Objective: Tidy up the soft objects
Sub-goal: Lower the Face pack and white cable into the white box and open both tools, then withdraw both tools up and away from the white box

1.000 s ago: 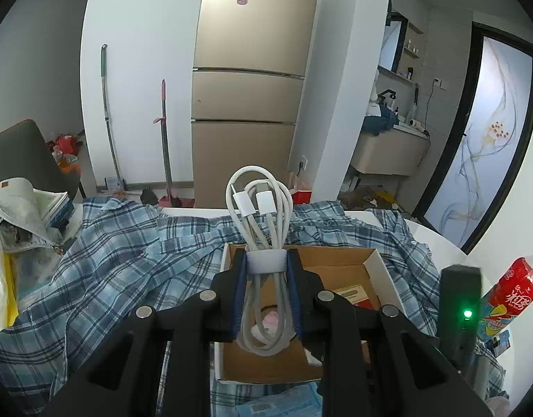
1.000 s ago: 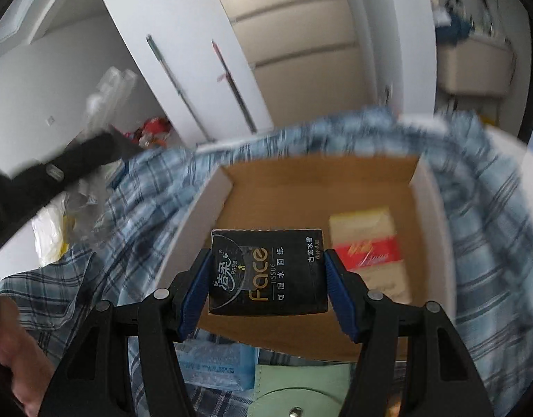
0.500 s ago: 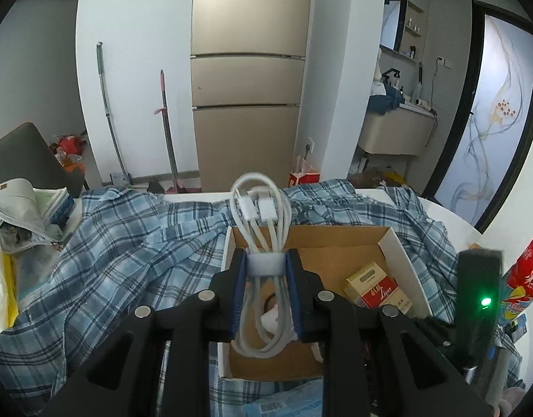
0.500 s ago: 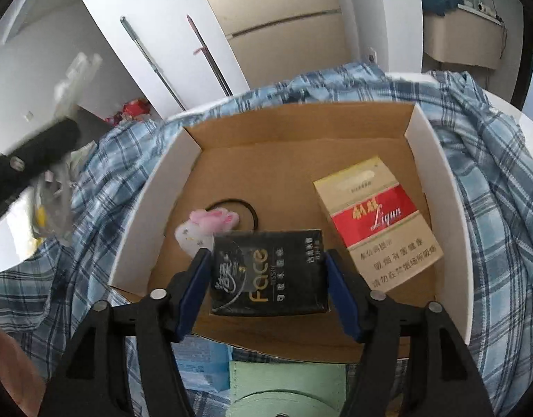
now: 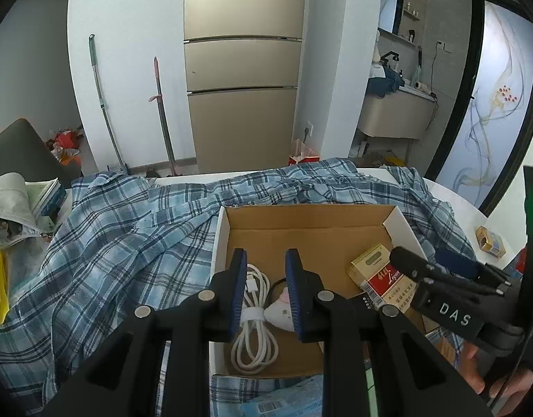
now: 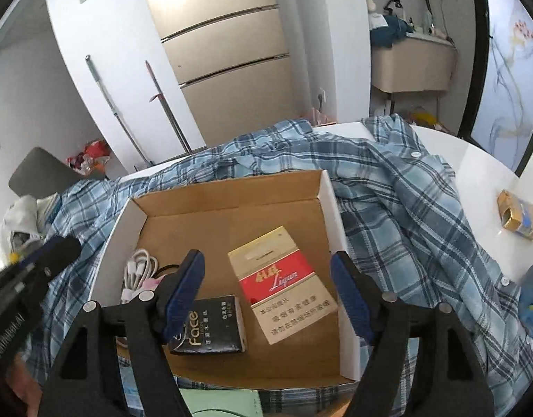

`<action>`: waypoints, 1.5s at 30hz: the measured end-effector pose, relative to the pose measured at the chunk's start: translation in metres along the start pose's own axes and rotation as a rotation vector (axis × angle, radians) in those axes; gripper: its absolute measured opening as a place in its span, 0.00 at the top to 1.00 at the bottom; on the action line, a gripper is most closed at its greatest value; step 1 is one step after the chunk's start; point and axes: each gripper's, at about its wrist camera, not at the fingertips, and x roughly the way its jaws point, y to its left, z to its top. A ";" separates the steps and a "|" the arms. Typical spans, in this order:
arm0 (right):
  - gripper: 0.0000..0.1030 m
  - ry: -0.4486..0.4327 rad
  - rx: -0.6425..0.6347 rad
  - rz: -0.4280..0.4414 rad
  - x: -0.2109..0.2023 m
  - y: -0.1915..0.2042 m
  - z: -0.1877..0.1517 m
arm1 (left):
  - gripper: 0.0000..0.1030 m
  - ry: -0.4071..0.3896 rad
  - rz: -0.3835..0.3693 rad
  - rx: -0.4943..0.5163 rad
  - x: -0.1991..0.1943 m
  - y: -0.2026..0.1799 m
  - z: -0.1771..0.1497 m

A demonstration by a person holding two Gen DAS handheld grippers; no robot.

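The step in hand looks like the drop-off into the cardboard box point(image 6: 336, 229), which sits on a blue plaid shirt point(image 5: 127, 243) spread over the white tabletop point(image 6: 475, 173). The right tongs point(image 6: 266, 260) are opening. The black tissue pack point(image 6: 211, 326) lies flat on the box floor, partly under one finger, with neither pad pressing it. The left tongs point(image 5: 265, 264) are at their narrowest, and the coiled white cable point(image 5: 254, 340) seen through the gap appears to rest on the floor beside a small pink plush point(image 5: 282, 309), not pinched. A red-and-cream pack point(image 6: 284, 285) lies in the middle of the box. Next, both tongs probably need to lift straight out without dragging the contents, then move to whatever soft item remains outside the box.
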 end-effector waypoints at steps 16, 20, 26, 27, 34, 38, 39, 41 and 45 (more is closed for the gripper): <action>0.28 -0.136 -0.076 0.035 -0.066 0.005 0.029 | 0.77 -0.133 -0.020 0.005 -0.066 -0.017 0.015; 0.28 -0.180 -0.125 0.045 -0.099 0.009 0.027 | 0.77 -0.181 -0.017 0.023 -0.098 -0.026 0.013; 0.27 -0.261 -0.139 0.094 -0.147 0.003 0.014 | 0.77 -0.272 -0.031 0.007 -0.154 -0.028 0.005; 0.25 -0.272 -0.145 0.100 -0.154 0.002 0.012 | 0.77 -0.285 -0.033 0.008 -0.161 -0.029 0.002; 0.21 -0.364 -0.222 0.180 -0.190 -0.008 -0.019 | 0.77 -0.318 -0.071 0.023 -0.191 -0.049 -0.032; 0.09 -0.438 -0.231 0.180 -0.198 -0.022 -0.035 | 0.76 -0.326 -0.120 -0.009 -0.195 -0.060 -0.054; 0.09 -0.453 -0.229 0.175 -0.199 -0.027 -0.038 | 0.68 -0.333 -0.131 -0.014 -0.195 -0.063 -0.062; 0.08 -0.473 -0.225 0.178 -0.199 -0.038 -0.046 | 0.32 -0.356 -0.127 -0.005 -0.194 -0.070 -0.073; 0.01 -0.497 -0.201 0.185 -0.193 -0.059 -0.058 | 0.11 -0.410 -0.112 0.040 -0.187 -0.081 -0.090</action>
